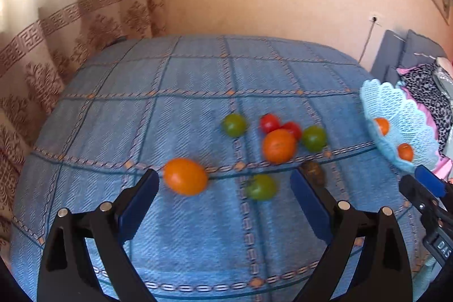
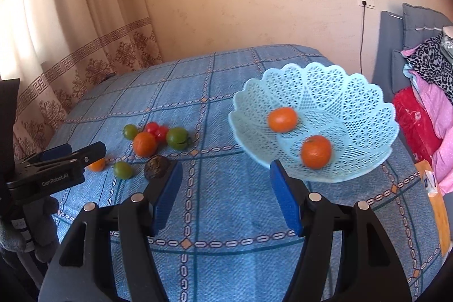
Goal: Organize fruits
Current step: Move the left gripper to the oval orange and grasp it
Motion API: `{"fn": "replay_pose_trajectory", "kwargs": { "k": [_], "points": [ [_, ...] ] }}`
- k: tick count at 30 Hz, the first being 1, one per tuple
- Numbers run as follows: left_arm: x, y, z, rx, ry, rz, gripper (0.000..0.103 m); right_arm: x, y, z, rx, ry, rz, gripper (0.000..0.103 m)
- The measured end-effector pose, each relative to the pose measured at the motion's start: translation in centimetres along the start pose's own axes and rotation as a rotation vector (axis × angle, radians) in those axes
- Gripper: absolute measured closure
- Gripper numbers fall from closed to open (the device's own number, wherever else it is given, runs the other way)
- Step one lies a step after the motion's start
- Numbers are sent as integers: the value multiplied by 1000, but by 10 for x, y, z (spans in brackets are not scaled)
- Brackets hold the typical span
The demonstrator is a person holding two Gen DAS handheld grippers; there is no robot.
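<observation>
Loose fruit lies on the blue checked cloth (image 1: 198, 81). My left gripper (image 1: 223, 177) stands wide open just above it. An orange (image 1: 185, 176) sits by its left fingertip, a green tomato (image 1: 260, 186) lies between the tips, and a dark brown fruit (image 1: 312, 171) is behind the right finger; no pad touches any of them. Farther off are another orange (image 1: 279, 145), two red tomatoes (image 1: 269, 122) and two green ones (image 1: 234, 125). My right gripper (image 2: 225, 170) is open and empty, near the light blue lattice basket (image 2: 354, 92), which holds two oranges (image 2: 282, 119).
The basket (image 1: 407, 106) stands near the cloth's right edge. Past it is a grey headboard with pink and patterned bedding (image 2: 427, 109). A curtain (image 2: 85, 47) hangs at the back left, and a wall socket with a cable (image 2: 366, 2) is on the back wall.
</observation>
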State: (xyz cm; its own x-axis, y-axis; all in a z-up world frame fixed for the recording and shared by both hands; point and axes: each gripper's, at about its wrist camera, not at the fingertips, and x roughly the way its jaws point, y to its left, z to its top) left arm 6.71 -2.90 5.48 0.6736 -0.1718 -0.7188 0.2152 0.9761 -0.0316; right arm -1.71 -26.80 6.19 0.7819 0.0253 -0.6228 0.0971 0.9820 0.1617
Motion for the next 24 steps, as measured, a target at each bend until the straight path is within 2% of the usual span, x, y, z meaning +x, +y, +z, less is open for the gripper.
{"fn": "replay_pose_trajectory", "kwargs": {
  "k": [10,18,21,23,24],
  "points": [
    [19,28,-8,-50,36,37,10,18,31,-12,-68,56,36,37],
    [42,36,0,-51,65,40,31,34,42,-18,-83,102,62,37],
    [52,36,1,-44,80,27,44,42,42,-19,-75,128,83,37],
    [57,35,0,-38,93,20,59,47,44,-19,-71,143,97,37],
    [56,35,-1,-36,83,20,60,49,44,-19,-70,151,106,37]
  ]
}}
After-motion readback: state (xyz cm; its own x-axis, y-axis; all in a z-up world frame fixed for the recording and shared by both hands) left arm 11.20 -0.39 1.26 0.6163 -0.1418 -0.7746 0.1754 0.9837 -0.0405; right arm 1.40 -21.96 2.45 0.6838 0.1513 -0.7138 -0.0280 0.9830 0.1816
